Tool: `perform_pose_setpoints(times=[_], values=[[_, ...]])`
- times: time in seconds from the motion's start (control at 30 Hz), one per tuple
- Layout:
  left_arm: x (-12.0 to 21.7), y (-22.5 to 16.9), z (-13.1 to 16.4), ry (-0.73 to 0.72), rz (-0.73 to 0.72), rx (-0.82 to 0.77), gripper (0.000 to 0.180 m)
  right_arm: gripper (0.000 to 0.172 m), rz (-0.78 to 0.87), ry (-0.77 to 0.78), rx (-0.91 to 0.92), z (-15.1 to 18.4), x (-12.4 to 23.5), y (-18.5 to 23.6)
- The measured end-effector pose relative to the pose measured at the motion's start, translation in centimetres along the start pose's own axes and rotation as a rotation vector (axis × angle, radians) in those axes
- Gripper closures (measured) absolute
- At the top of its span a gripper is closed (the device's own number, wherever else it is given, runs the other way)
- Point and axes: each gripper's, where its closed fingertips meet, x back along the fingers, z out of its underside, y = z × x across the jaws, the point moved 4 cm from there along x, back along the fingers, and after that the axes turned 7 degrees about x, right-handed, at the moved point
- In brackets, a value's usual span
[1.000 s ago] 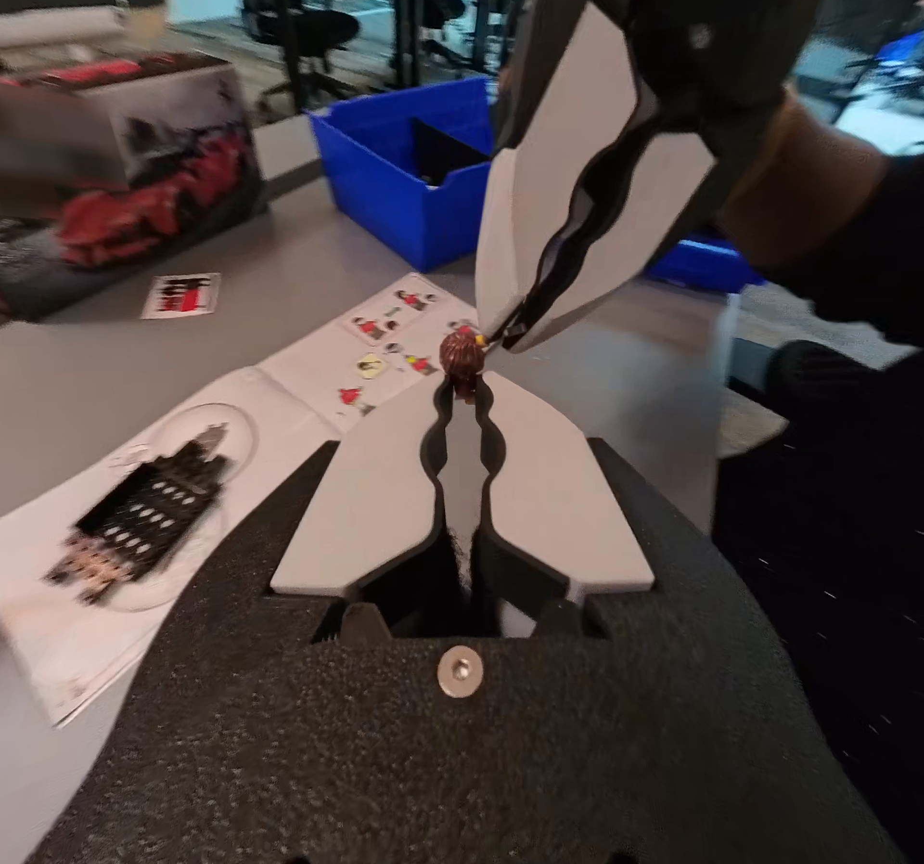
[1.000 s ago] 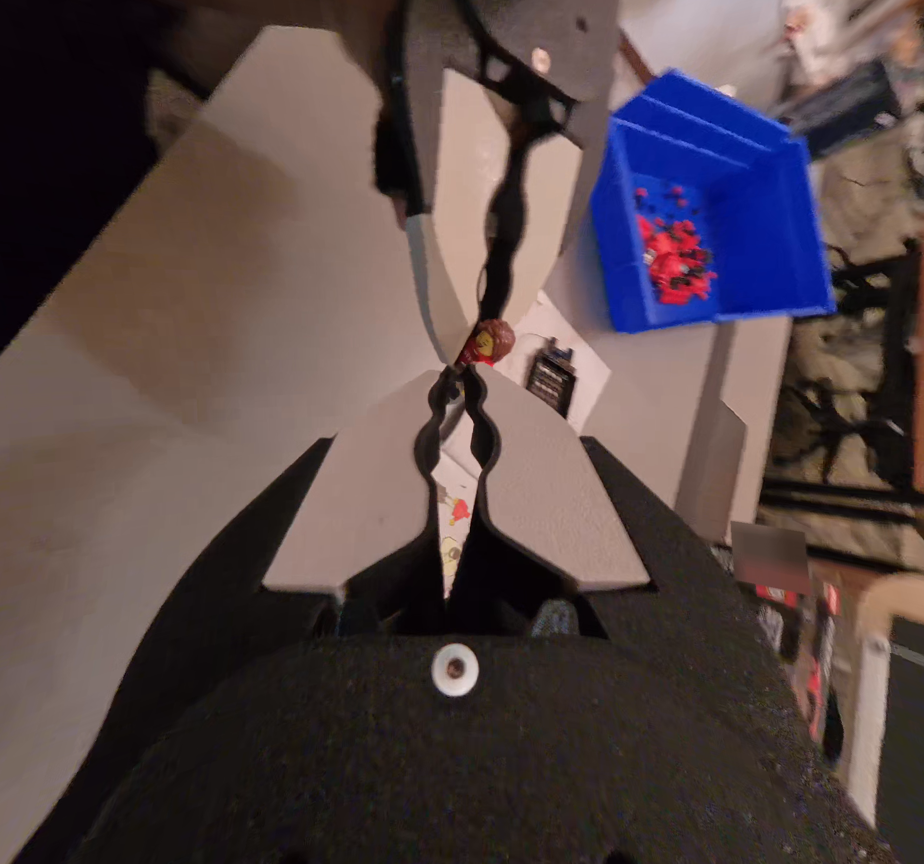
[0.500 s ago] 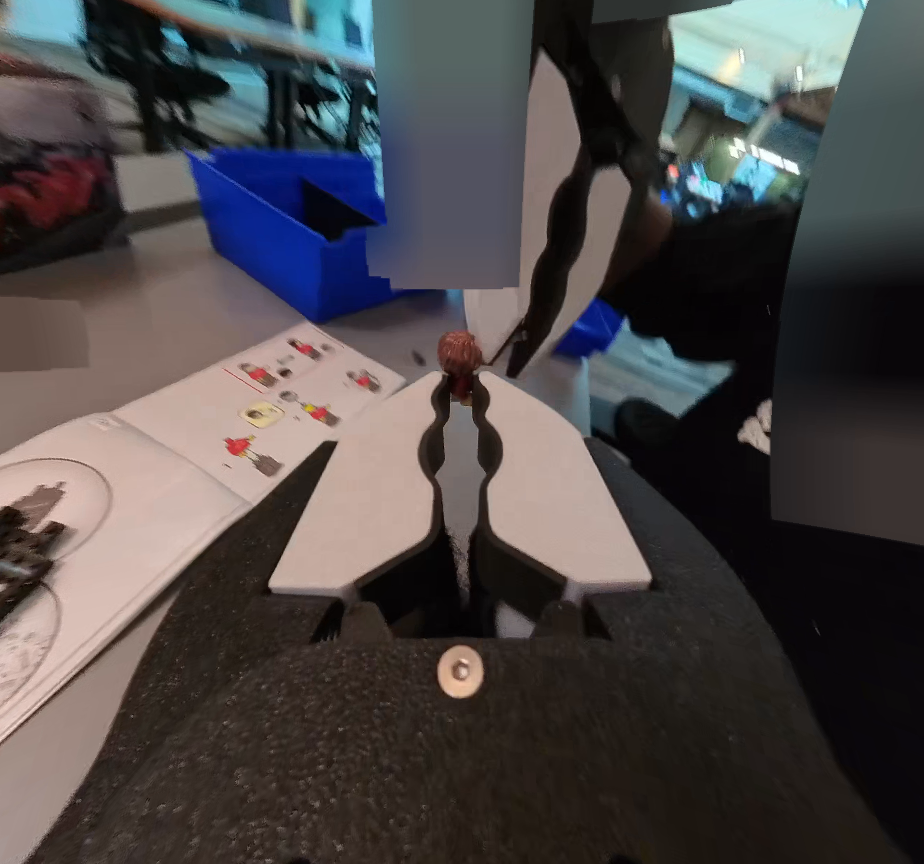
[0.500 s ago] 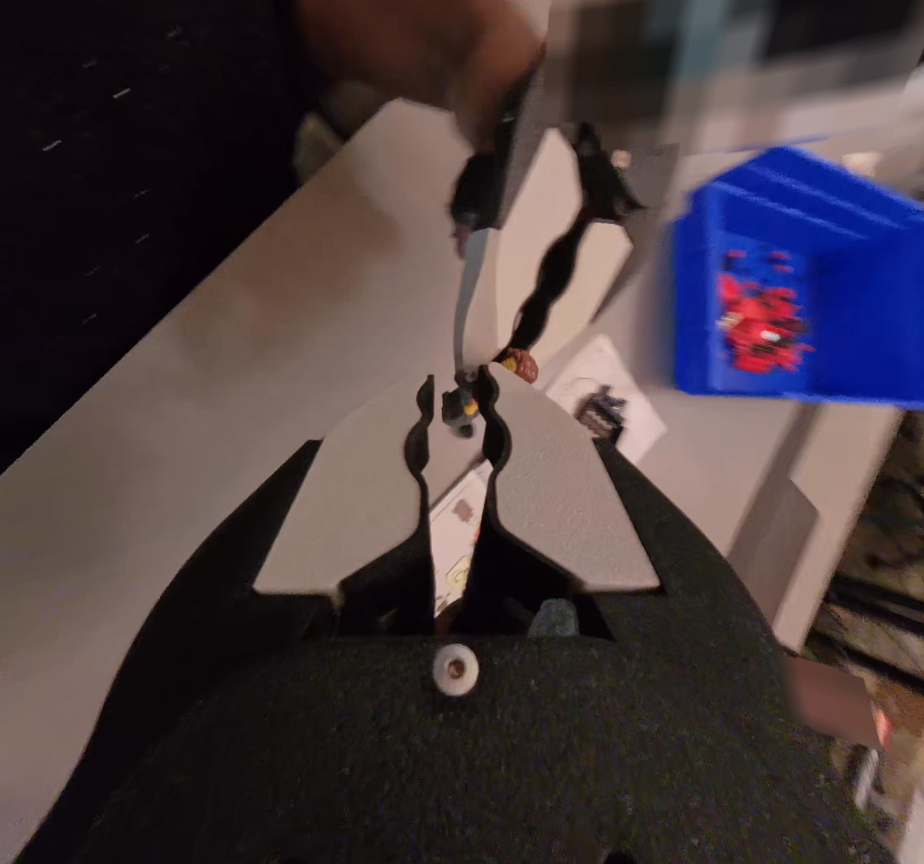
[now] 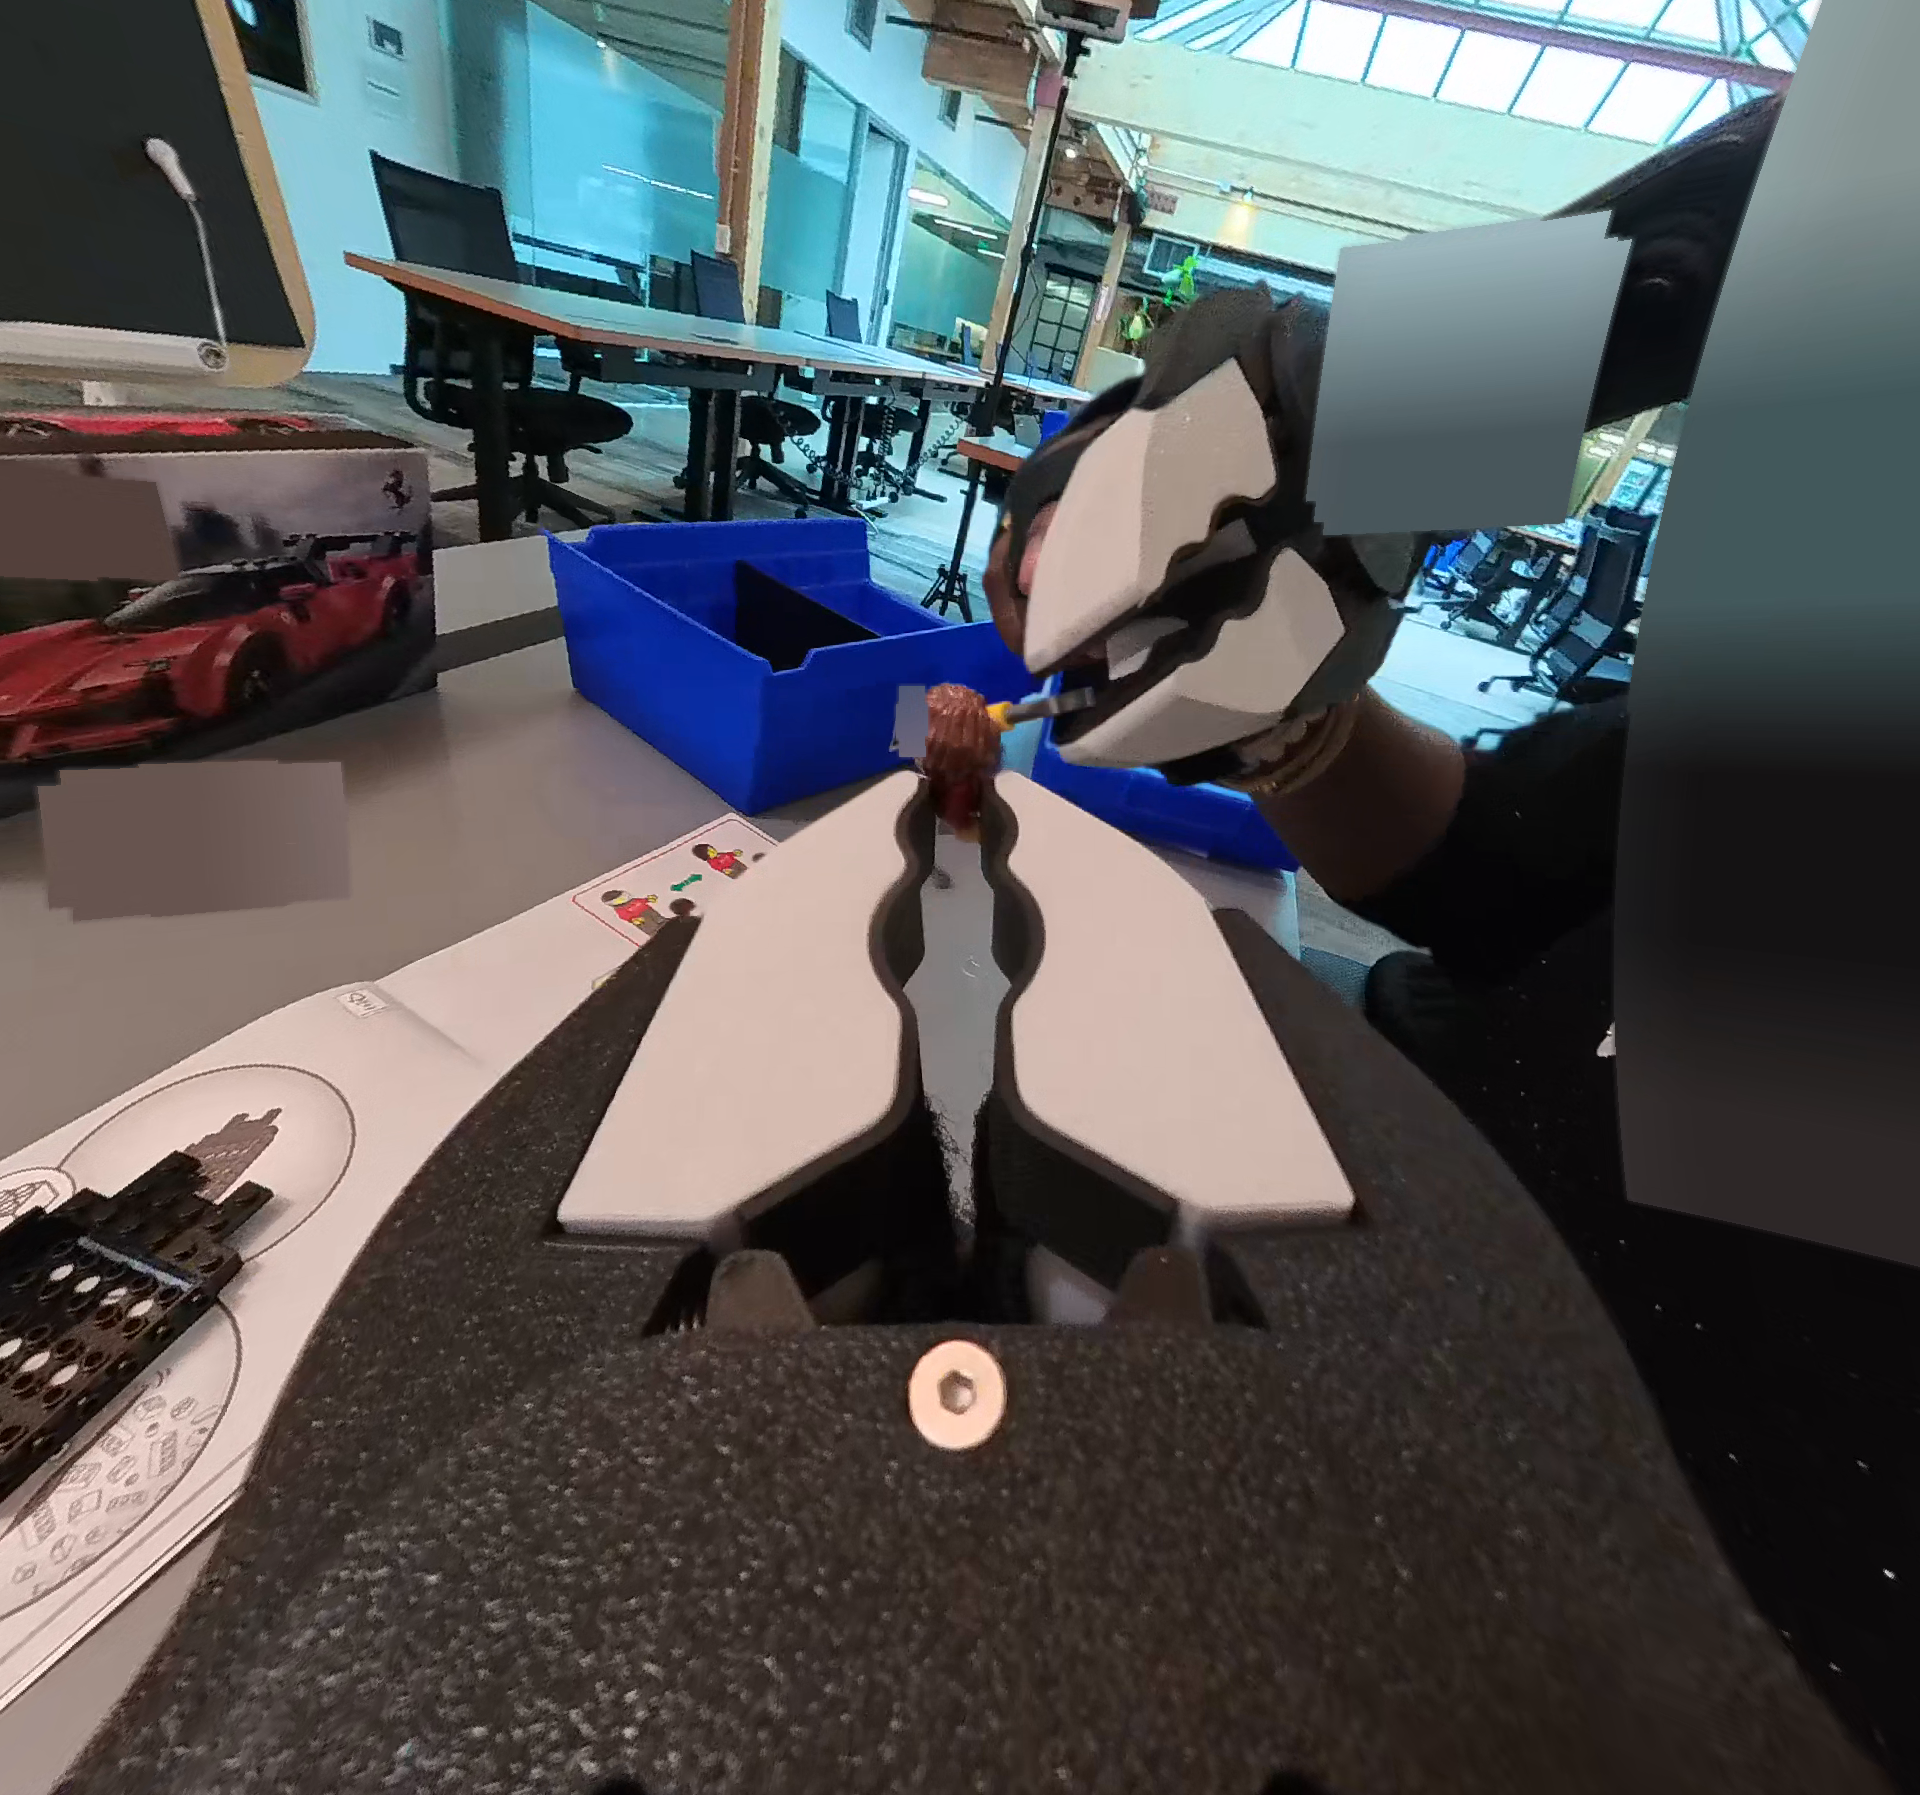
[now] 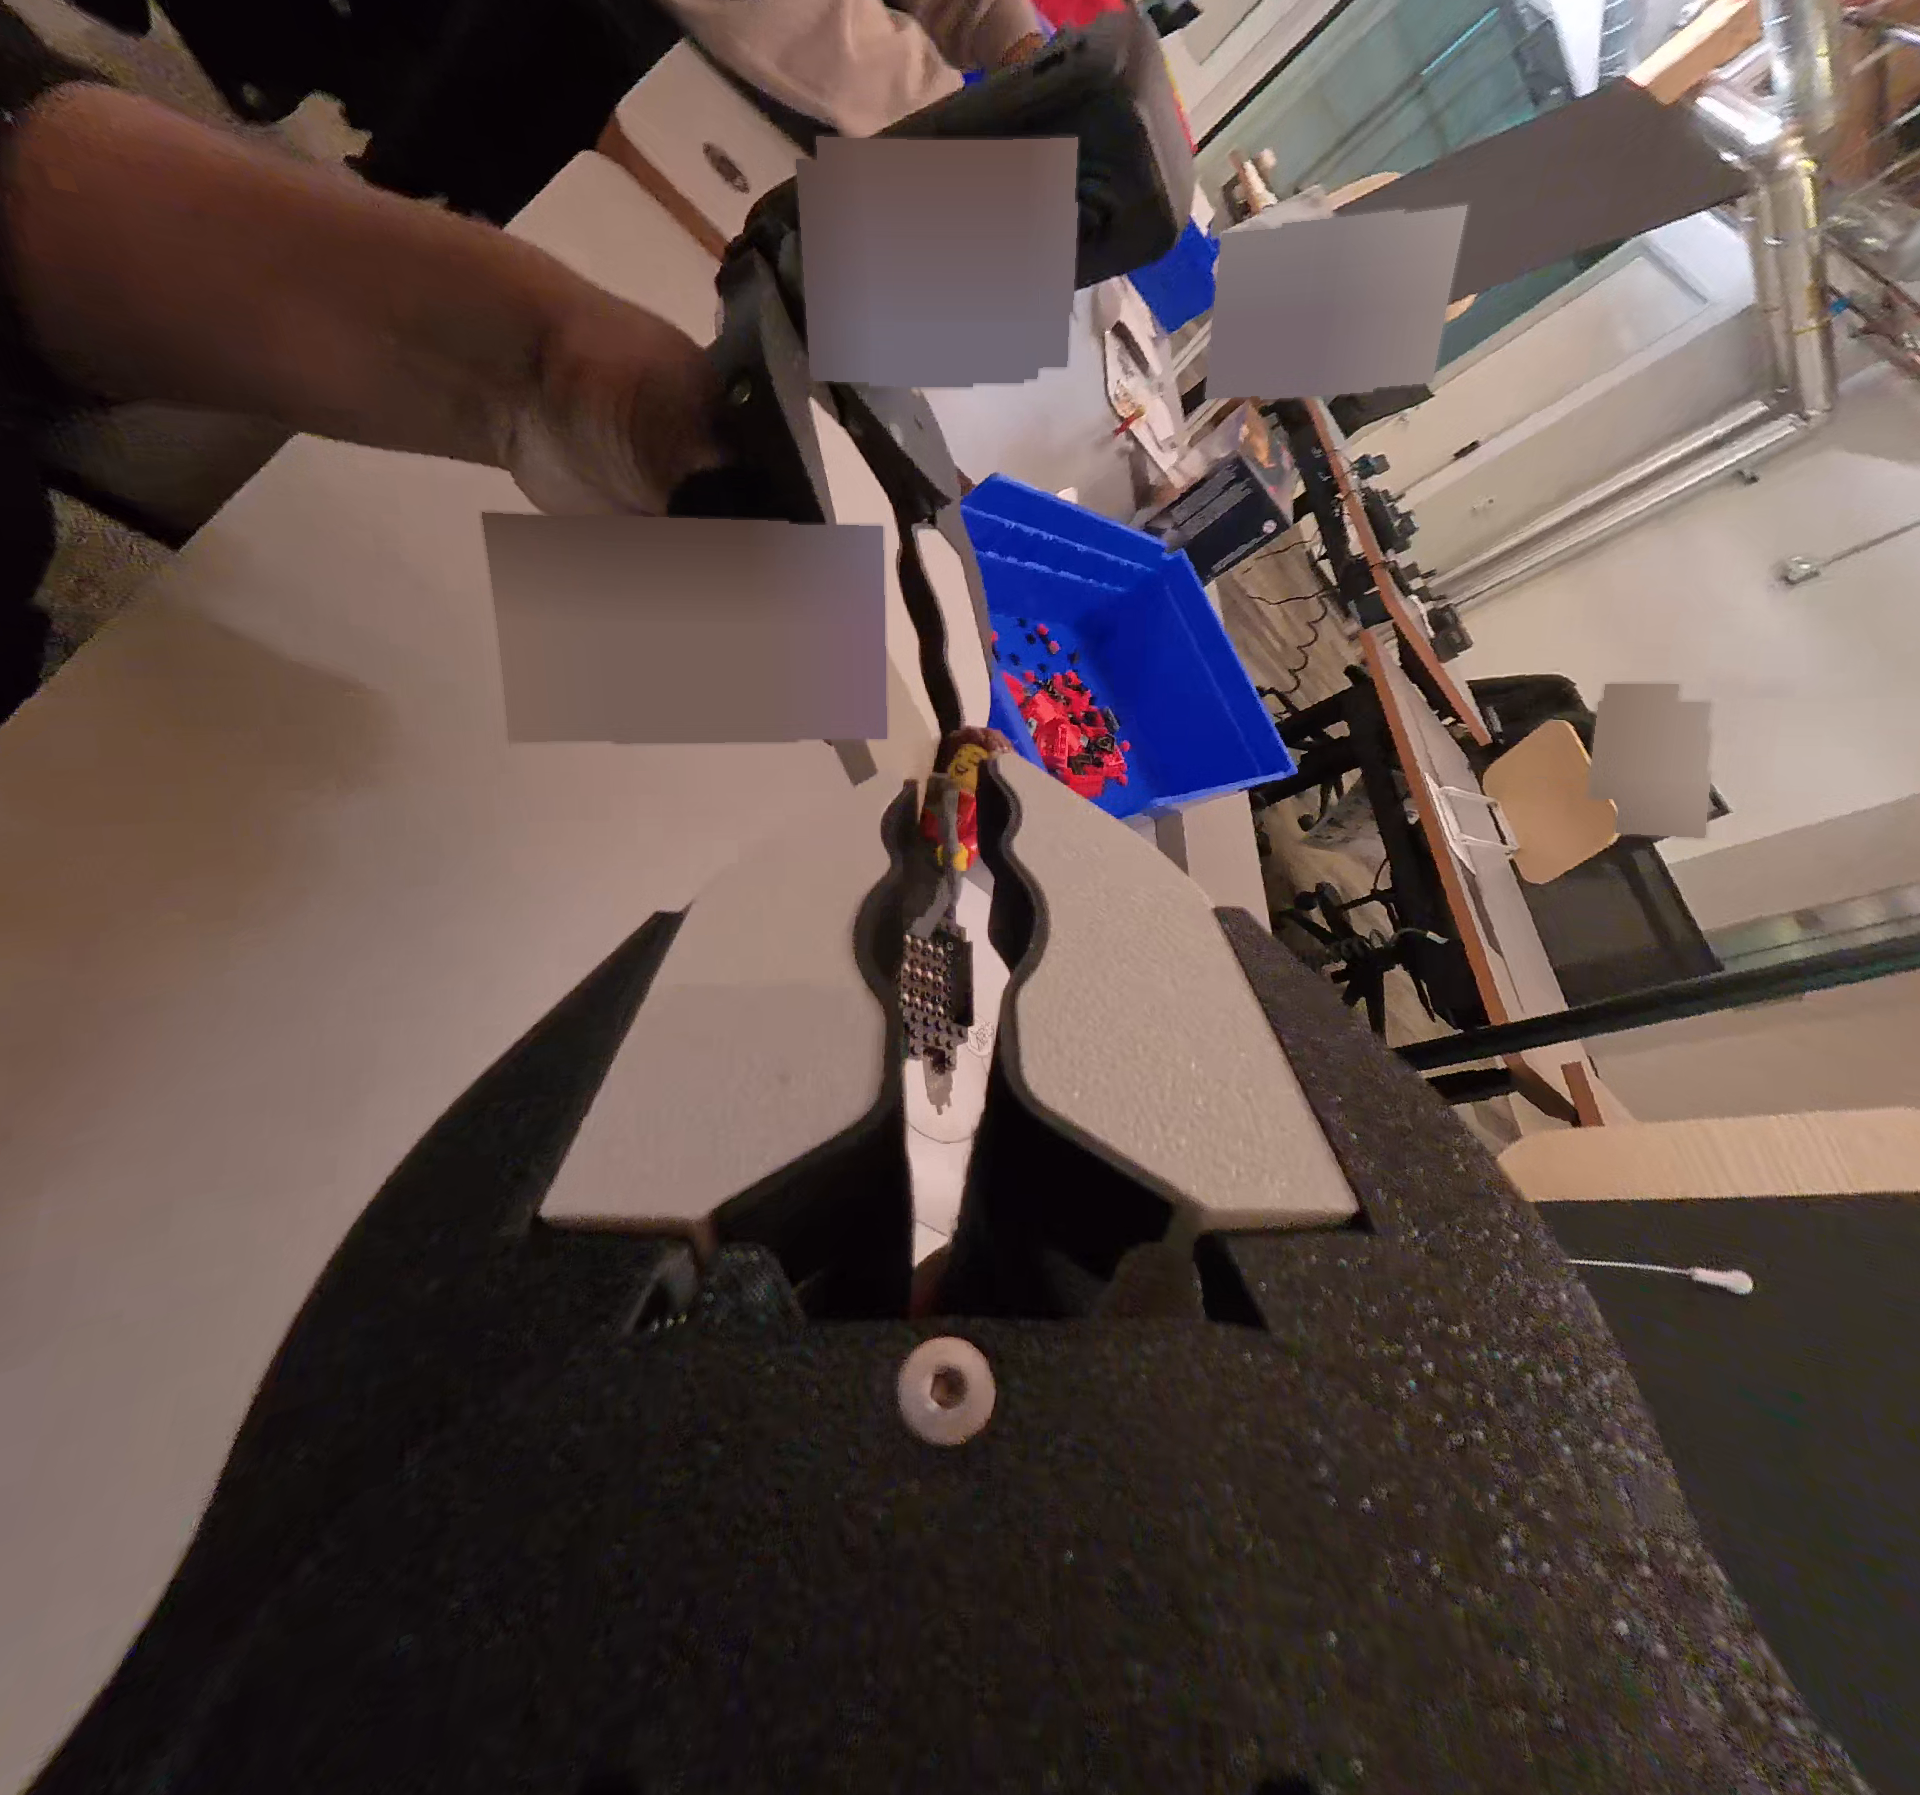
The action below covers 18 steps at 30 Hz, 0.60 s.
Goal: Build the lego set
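Note:
My left gripper (image 5: 956,789) is shut on a small toy figure (image 5: 956,737) with brown hair, a red body and yellow hands, held above the grey table (image 5: 468,810). My right gripper (image 5: 1070,701) comes in from the right, shut on a thin grey tool piece (image 5: 1055,703) whose far end meets the figure's yellow hand. In the right wrist view the grey piece (image 6: 935,872) runs between the tips of my right gripper (image 6: 951,789), with the figure (image 6: 961,810) just beyond them. My left gripper (image 6: 956,727) reaches down to it from above.
A blue bin (image 5: 727,685) stands behind the grippers and holds several red and black bricks (image 6: 1070,727). A second blue bin (image 5: 1164,800) is at the right. An open instruction booklet (image 5: 416,1018) carries a black brick plate (image 5: 94,1278). A box picturing a red car (image 5: 208,602) is at the left. Less than 4 cm separates the two grippers' tips.
My right jaws opened around the grey piece half a second ago and have closed in on it again. Both grippers tilted, and the left one kept its hold on the figure.

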Motion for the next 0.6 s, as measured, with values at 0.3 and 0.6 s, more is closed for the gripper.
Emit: perform_pose_setpoints(times=[0.3,0.6], values=[[-0.4,-1.3,1.5,0.149,0.086,-0.073,0.173,0.167,-0.430,-0.118,-0.159,0.2,0.8,0.9],[-0.7,-2.8,3.0,0.277,0.207,-0.068,0.173,0.168,-0.867,-0.163,-0.111,-0.3,1.1,2.3]])
